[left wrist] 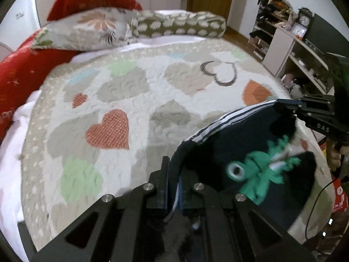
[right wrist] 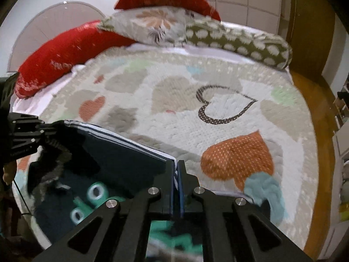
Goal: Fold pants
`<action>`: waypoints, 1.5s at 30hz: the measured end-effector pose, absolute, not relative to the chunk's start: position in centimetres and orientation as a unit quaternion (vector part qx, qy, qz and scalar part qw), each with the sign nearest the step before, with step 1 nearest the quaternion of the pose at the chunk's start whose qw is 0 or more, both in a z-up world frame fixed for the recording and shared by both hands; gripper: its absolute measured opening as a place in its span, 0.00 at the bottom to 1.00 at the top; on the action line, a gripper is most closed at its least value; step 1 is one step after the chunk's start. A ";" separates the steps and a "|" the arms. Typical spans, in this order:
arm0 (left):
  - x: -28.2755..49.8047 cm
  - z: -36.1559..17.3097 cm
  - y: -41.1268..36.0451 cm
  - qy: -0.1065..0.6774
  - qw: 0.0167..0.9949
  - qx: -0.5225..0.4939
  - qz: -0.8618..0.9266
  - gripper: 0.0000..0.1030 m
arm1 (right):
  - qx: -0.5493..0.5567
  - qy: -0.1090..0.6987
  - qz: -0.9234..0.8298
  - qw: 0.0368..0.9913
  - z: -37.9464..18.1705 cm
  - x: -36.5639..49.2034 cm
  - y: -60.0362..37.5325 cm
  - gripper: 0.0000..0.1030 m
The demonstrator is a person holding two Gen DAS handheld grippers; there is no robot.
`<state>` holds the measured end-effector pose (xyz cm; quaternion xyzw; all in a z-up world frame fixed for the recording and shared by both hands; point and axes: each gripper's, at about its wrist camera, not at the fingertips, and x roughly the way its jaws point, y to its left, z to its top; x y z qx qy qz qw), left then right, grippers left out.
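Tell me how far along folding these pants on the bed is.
Early stage. Done: both hand-held grippers have hold of the dark pants, the left hand-held gripper and right hand-held gripper each shut on the striped edge. In hand: fabric lifted off the heart-patterned blanket. Left: laying it down, folding it.

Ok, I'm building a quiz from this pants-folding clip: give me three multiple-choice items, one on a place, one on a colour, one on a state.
1. Where do the pillows lie?
A. at the bed's far end
B. on the floor
C. on the shelving

2. What colour is the print on the dark pants?
A. yellow
B. green
C. pink

3. How do the two grippers stand?
A. both open
B. one open
C. both shut on the pants

Answers:
1 A, they line the far edge of the heart-patterned bedspread.
2 B, green shapes show in both views.
3 C, the left gripper and right gripper each pinch the striped edge.
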<state>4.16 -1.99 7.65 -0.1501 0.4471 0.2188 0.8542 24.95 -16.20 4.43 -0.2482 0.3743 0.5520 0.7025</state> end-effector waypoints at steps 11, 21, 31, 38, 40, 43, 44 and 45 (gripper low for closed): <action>-4.7 5.8 -11.1 0.411 0.858 -0.177 0.252 0.06 | -0.228 0.359 0.575 0.699 4.3 15.7 -26.8 0.04; -8.5 2.0 -15.3 0.450 0.832 -0.180 0.269 0.14 | -0.153 0.427 0.543 0.707 -2.0 13.5 -33.4 0.24; -9.6 6.7 -13.5 0.383 0.851 -0.205 0.295 0.43 | -0.048 0.403 0.451 0.795 1.7 18.5 -40.4 0.50; -6.6 0.7 -10.2 0.432 0.805 -0.183 0.364 0.43 | 0.010 0.412 0.424 0.806 1.5 20.4 -39.1 0.55; -6.4 -0.5 -10.5 0.436 0.803 -0.174 0.368 0.43 | -0.004 0.407 0.422 0.810 1.4 20.0 -38.1 0.55; -6.4 -0.7 -11.1 0.433 0.804 -0.153 0.377 0.43 | -0.061 0.426 0.401 0.809 -0.1 20.0 -35.9 0.18; -6.4 -0.8 -11.2 0.433 0.804 -0.153 0.377 0.43 | -0.068 0.437 0.409 0.798 -0.6 20.3 -35.6 0.10; -6.4 -0.9 -11.2 0.433 0.805 -0.155 0.376 0.43 | -0.066 0.436 0.406 0.800 -0.6 20.5 -35.7 0.10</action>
